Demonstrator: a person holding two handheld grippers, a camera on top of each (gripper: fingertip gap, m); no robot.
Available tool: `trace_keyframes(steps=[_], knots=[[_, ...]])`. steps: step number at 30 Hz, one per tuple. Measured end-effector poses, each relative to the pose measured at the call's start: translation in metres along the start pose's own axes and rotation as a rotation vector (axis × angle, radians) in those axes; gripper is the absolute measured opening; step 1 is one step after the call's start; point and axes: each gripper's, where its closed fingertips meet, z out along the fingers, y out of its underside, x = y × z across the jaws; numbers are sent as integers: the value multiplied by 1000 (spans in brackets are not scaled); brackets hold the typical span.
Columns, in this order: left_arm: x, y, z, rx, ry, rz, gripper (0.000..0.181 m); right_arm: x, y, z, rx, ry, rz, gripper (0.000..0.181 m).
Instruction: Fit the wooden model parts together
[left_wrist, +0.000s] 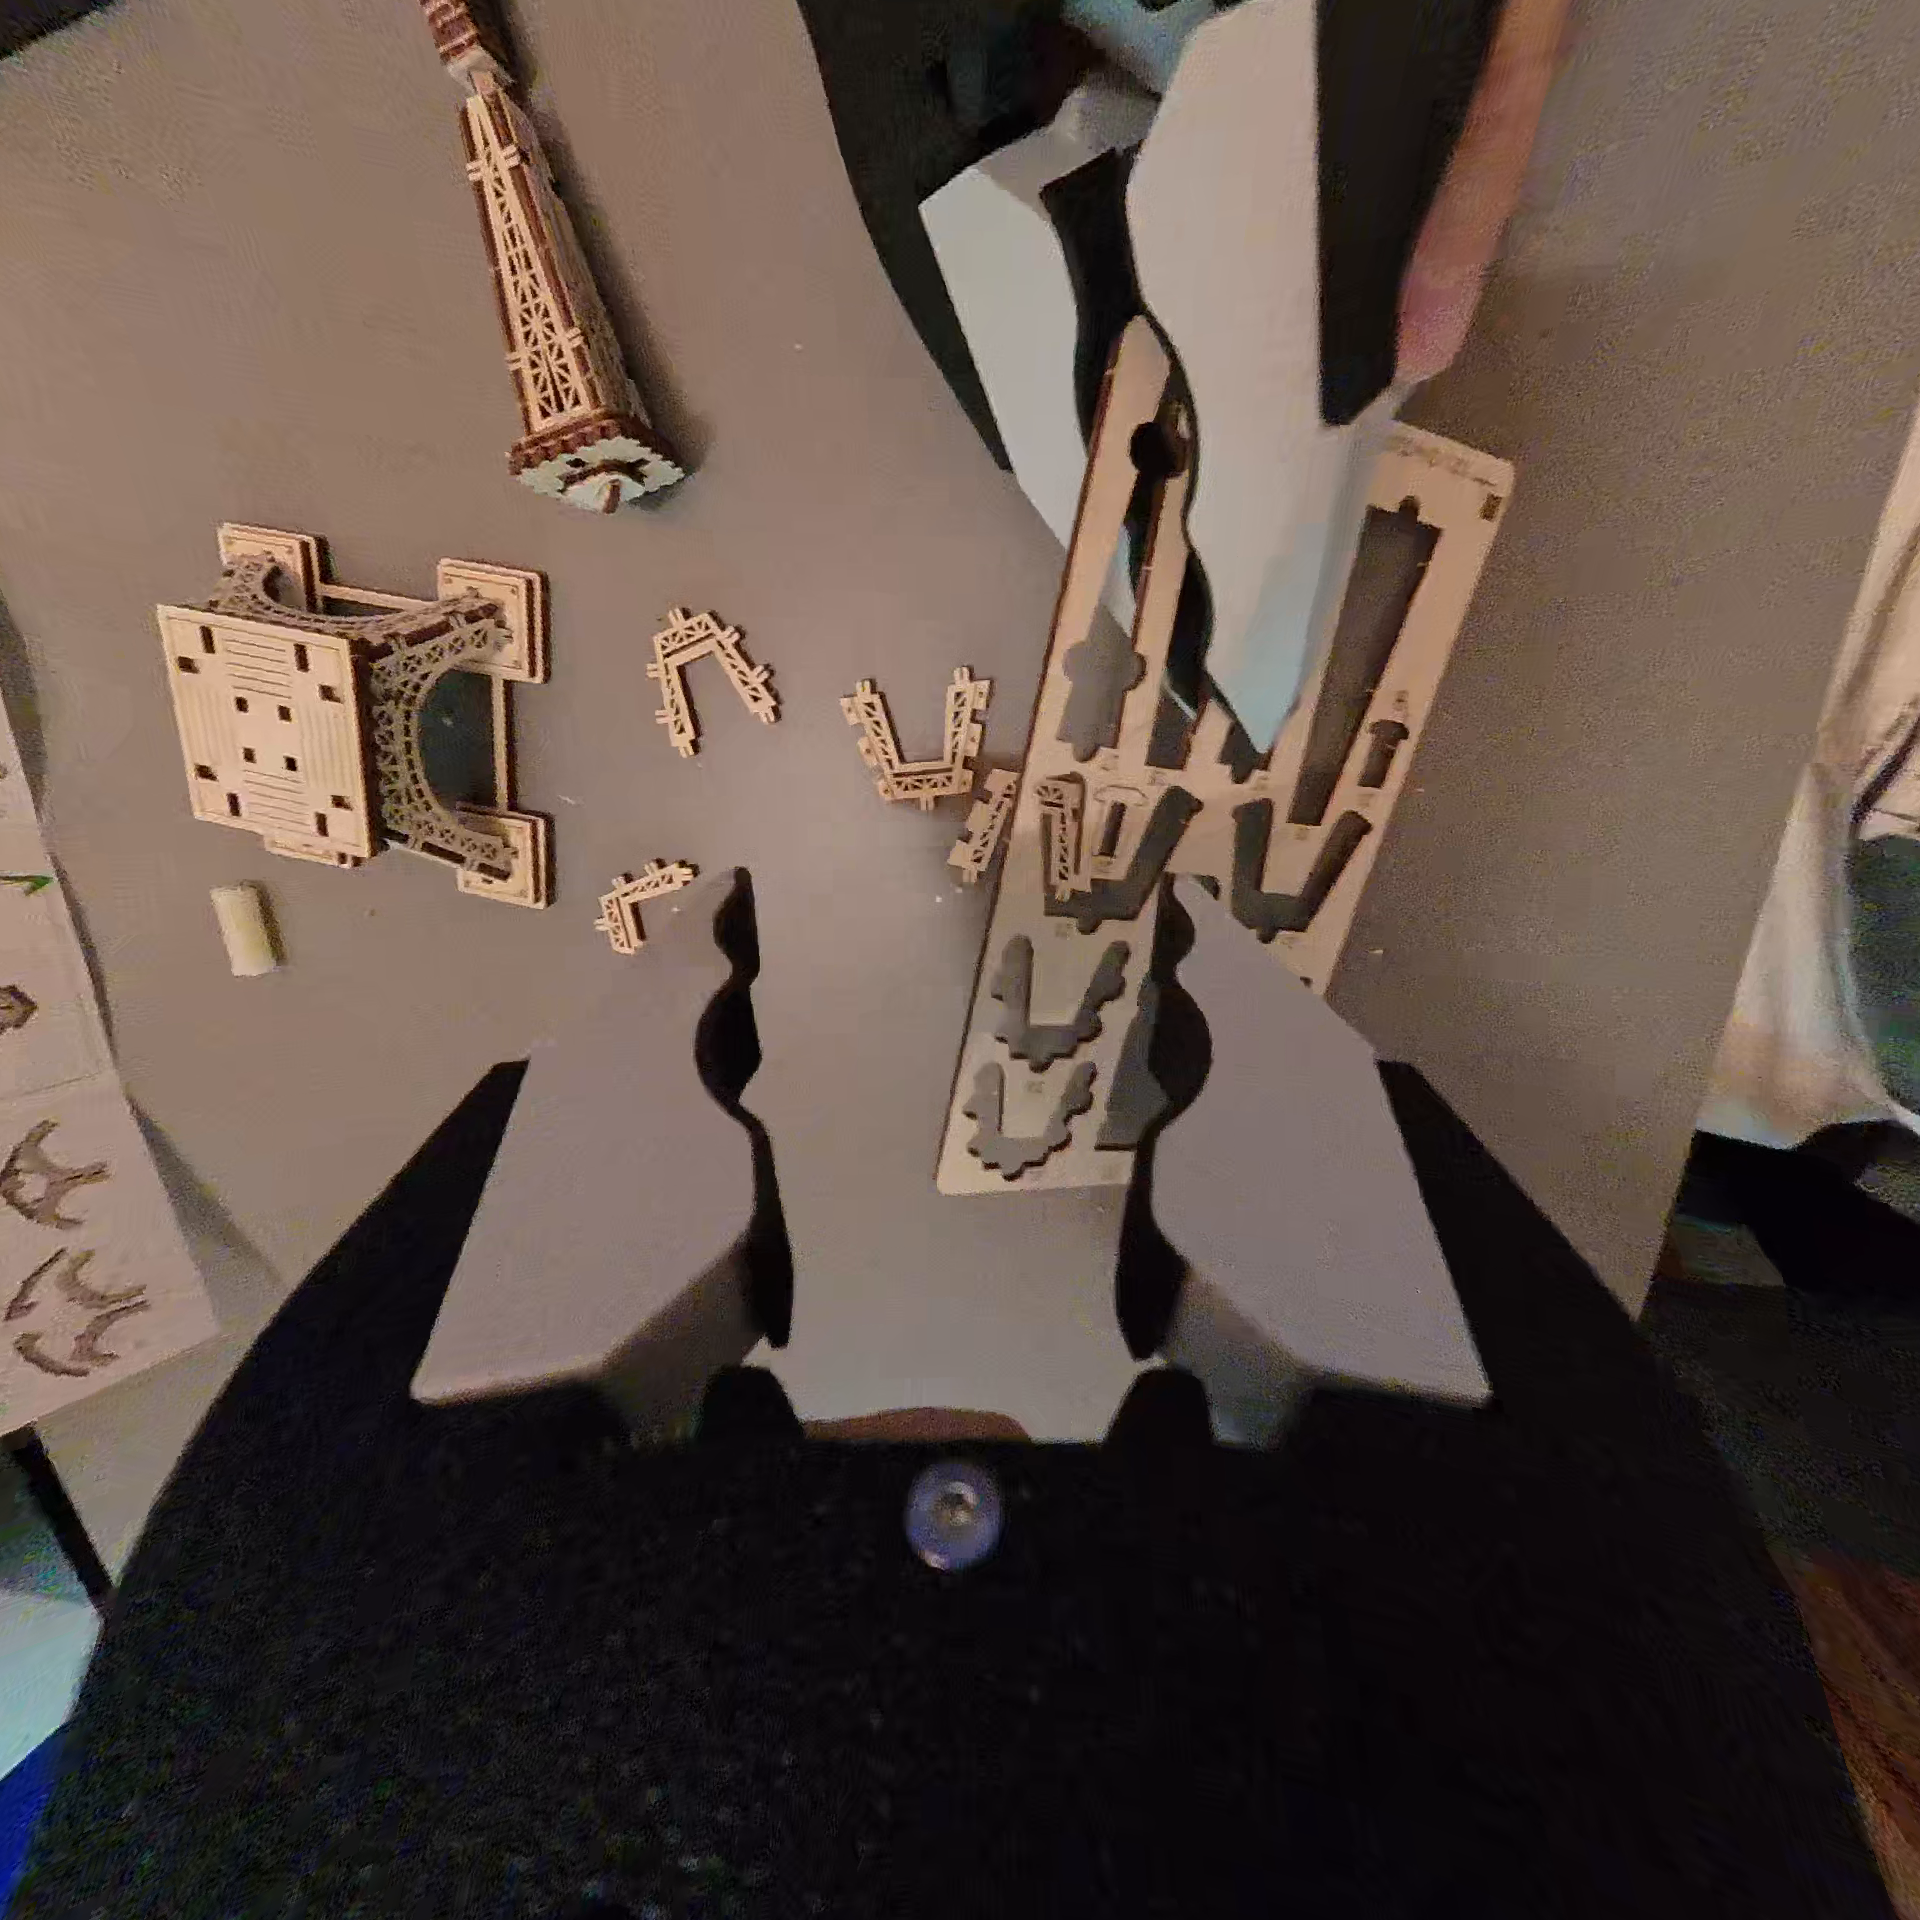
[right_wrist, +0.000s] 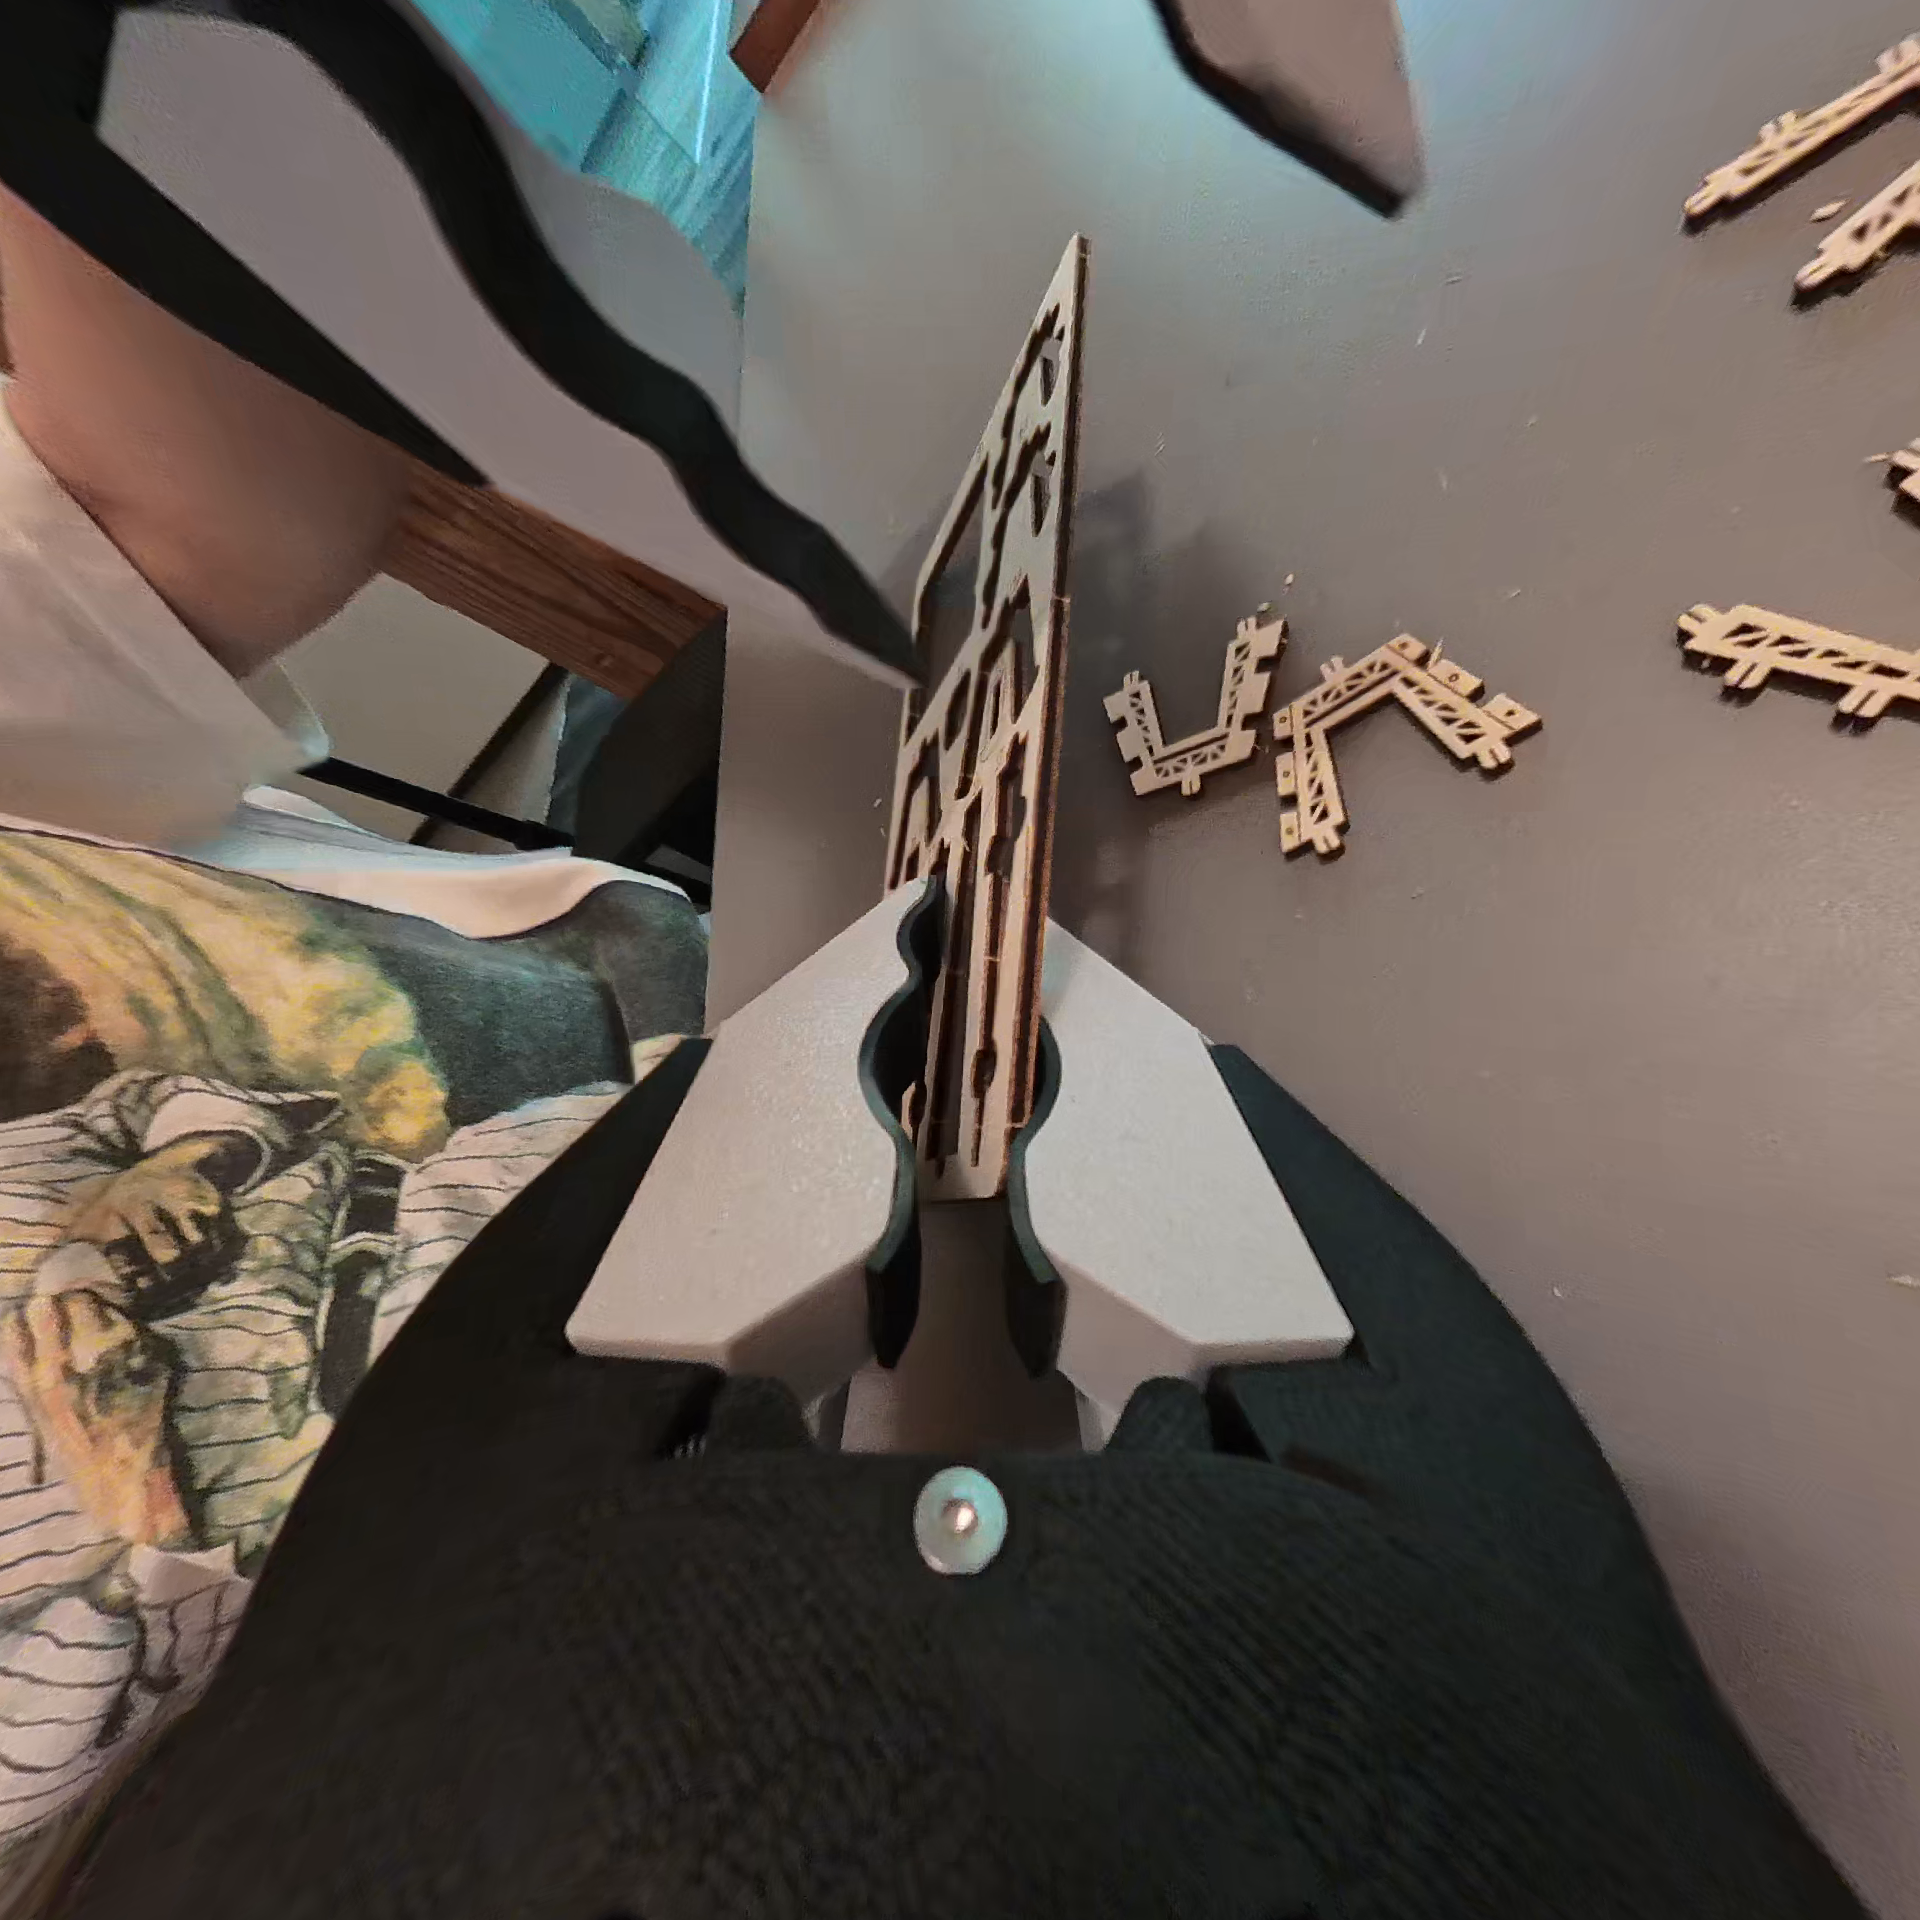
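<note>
Two grippers: right gripper (right_wrist: 961, 1049) pinches the punched wooden sheet (left_wrist: 1226, 831) on edge, long axis forward, left gripper (left_wrist: 961, 904) spread, one finger (right_wrist: 665, 436) touching its face.

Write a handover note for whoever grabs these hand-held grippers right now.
Right hand-held gripper: shut on the wooden parts sheet, held on edge over the grey table.
Left hand-held gripper: open, empty, its fingers reaching at the sheet.
On the table: arched tower base, tower spire lying down, several loose lattice brackets.
Done: base and spire assembled; some brackets punched out.
Left: at least one bracket looks still in the sheet; free it, then fit the brackets and join the sections.
</note>
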Motion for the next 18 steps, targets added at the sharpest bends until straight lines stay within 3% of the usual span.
trace_keyframes(steps=[1, 5, 8, 11, 14, 16, 18], knots=[[3, 1, -4, 25, 11, -13, 72, 0, -1, -1, 5, -3, 7, 4], [-2, 10, -14, 71, -82, -27, 79, 0, -2, -2, 14, -13, 15, 3], [-16, 7, -30, 204, -240, -91, 79, -2, -6, -6, 48, -28, 11, 1], [-10, 2, -53, 455, -199, -254, 76, -13, -13, -14, 111, -87, -26, 0], [-9, 16, -74, 664, -197, -431, 66, -19, -19, -32, 186, -84, -128, 0], [-1, 25, -77, 771, -143, -540, 69, -14, -25, -48, 236, -32, -167, 0], [17, 20, -70, 885, -40, -543, 61, -21, -34, -63, 318, -60, -186, 0]])
